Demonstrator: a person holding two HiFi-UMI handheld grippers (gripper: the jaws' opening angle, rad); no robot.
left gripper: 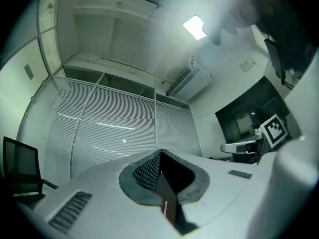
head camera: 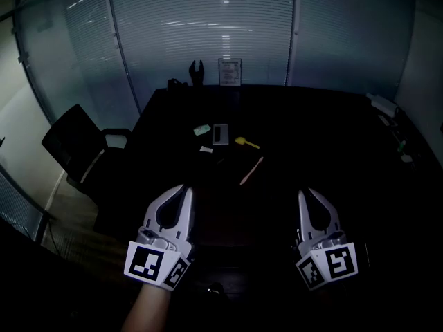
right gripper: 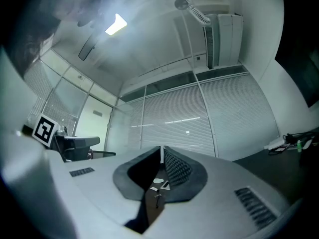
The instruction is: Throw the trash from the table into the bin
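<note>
left hand-held gripper: jaws closed, empty;
right hand-held gripper: jaws closed, empty;
trash: yellow piece, pink stick, white scrap, well ahead of both;
surface: dark

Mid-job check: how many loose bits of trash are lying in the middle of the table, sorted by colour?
pale green piece: 1
grey flat pack: 1
yellow piece: 1
white scrap: 1
pink stick: 1
Total: 5. Anything dark would be lost in the gloom.
</note>
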